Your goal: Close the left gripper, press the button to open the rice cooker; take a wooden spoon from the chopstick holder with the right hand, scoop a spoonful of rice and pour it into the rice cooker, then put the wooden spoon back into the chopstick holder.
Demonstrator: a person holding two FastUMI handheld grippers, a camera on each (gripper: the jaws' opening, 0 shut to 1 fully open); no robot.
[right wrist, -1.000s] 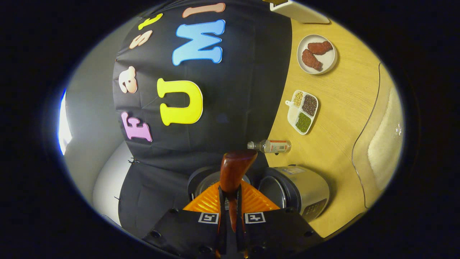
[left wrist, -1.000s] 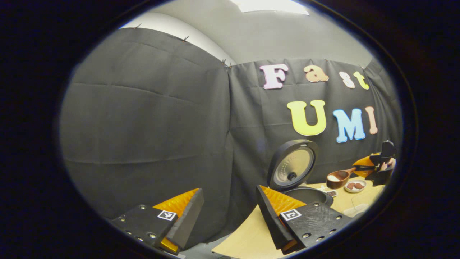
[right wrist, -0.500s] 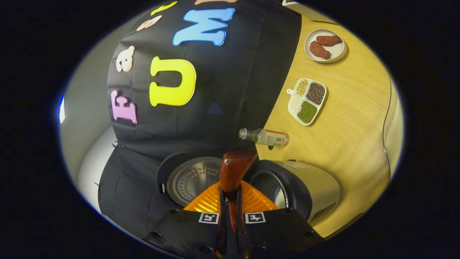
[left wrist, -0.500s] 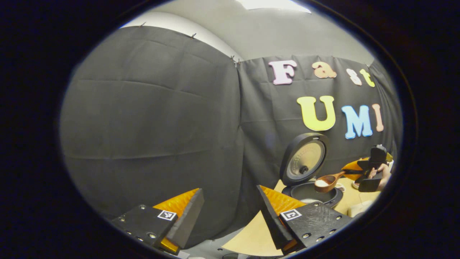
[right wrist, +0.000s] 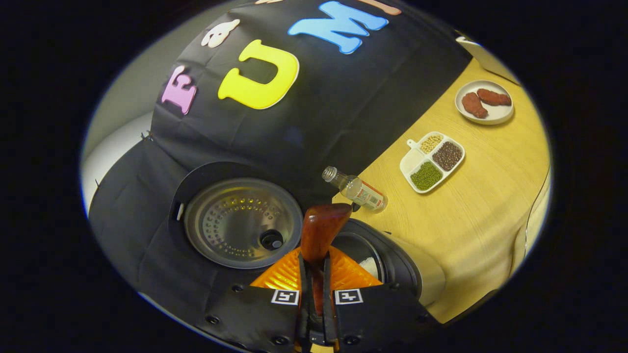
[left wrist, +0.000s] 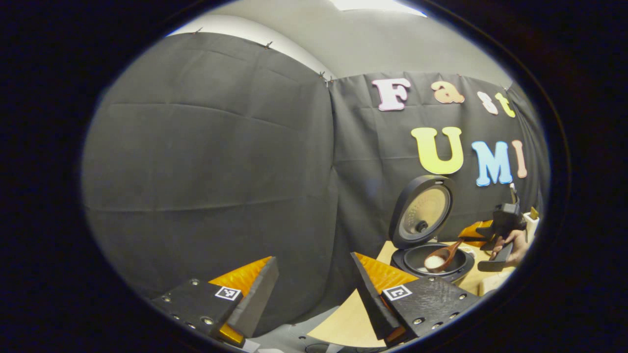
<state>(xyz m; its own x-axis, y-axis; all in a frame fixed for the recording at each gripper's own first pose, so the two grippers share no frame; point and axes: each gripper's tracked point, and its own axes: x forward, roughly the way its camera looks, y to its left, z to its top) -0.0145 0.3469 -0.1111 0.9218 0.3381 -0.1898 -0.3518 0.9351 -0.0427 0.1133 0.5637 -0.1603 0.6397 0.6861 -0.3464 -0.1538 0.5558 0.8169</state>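
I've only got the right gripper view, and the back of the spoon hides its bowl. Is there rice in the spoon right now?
Observer: Yes. In the left gripper view, the wooden spoon has white rice in its bowl, which sits low inside the rim of the rice cooker.
Operator: And where's the left gripper?
Observer: The left gripper is open with its fingers wide apart, near the table's edge and well short of the cooker.
Operator: How is the spoon angled?
Observer: It slopes down from the right gripper towards the pot, handle higher than bowl.
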